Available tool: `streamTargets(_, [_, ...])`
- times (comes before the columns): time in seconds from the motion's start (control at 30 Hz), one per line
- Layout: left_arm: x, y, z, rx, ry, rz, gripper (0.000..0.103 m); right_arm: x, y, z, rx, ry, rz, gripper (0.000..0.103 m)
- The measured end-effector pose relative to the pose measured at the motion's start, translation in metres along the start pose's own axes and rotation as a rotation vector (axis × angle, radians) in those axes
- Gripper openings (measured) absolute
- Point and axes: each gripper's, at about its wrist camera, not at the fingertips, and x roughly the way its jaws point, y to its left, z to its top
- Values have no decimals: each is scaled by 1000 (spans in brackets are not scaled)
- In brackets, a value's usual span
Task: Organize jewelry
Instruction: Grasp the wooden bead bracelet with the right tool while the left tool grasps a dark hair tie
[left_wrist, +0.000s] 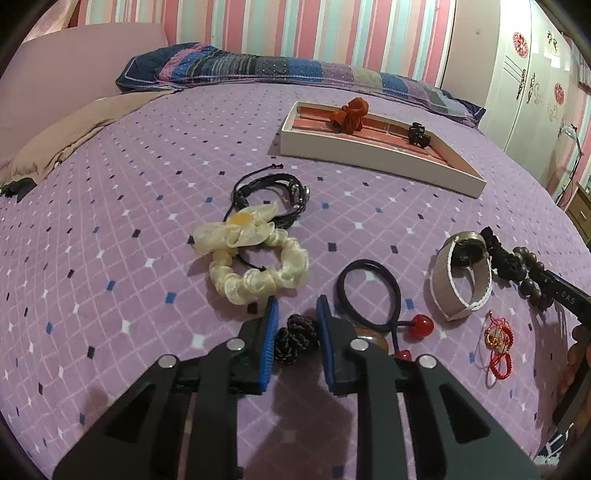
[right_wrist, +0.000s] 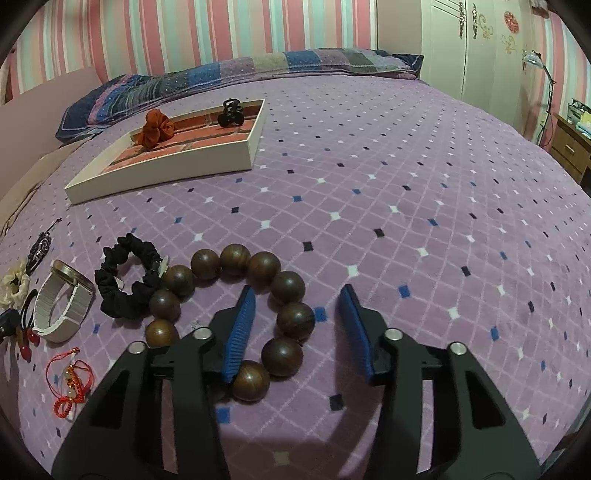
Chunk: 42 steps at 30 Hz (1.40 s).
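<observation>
The left gripper (left_wrist: 295, 306) is being held low over the purple quilted bedspread (left_wrist: 129, 258), its blue pads set narrowly on either side of a small dark braided band (left_wrist: 297, 341); whether the pads are pressing it cannot be told. The right gripper (right_wrist: 299, 295) is being held wider, unclenched — one finger is placed inside the ring of the wooden bead bracelet (right_wrist: 236, 306), the other outside it, so that one side of the ring is lying between the jaws with a gap left at the outer pad.

Near the left gripper, a cream scrunchie (left_wrist: 255, 258) is being overlapped by a black cord bracelet (left_wrist: 273, 195), and a dark hair tie with red beads (left_wrist: 373, 295) is lying just beside the tongs. A white-strapped watch (left_wrist: 461, 277) and a red string charm (left_wrist: 496, 343) are resting further right. A black scrunchie (right_wrist: 125, 284) is touching the beads.

Well beyond, the white tray (left_wrist: 369, 151) is being occupied by a rust scrunchie (left_wrist: 349, 114) and a black claw clip (left_wrist: 419, 136).
</observation>
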Motion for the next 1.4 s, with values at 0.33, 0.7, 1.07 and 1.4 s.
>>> streamTargets(0.33, [-9,-4,0,0,-10,-15,19,-1,3,2,-11,-9,13,23])
streamTargets(0.7, [-24,-14,6,35,-46,-26,18,-15,0,2,-7,-41,43,21])
streamTargets(1.07, [-40,-25,21,69,-86,-25,18,-37,9,13,-41,-94,59,21])
streamTargets(1.4, [-40,-34,54,99,-112,-12,18,-48,15,42,-53,-139,69,20])
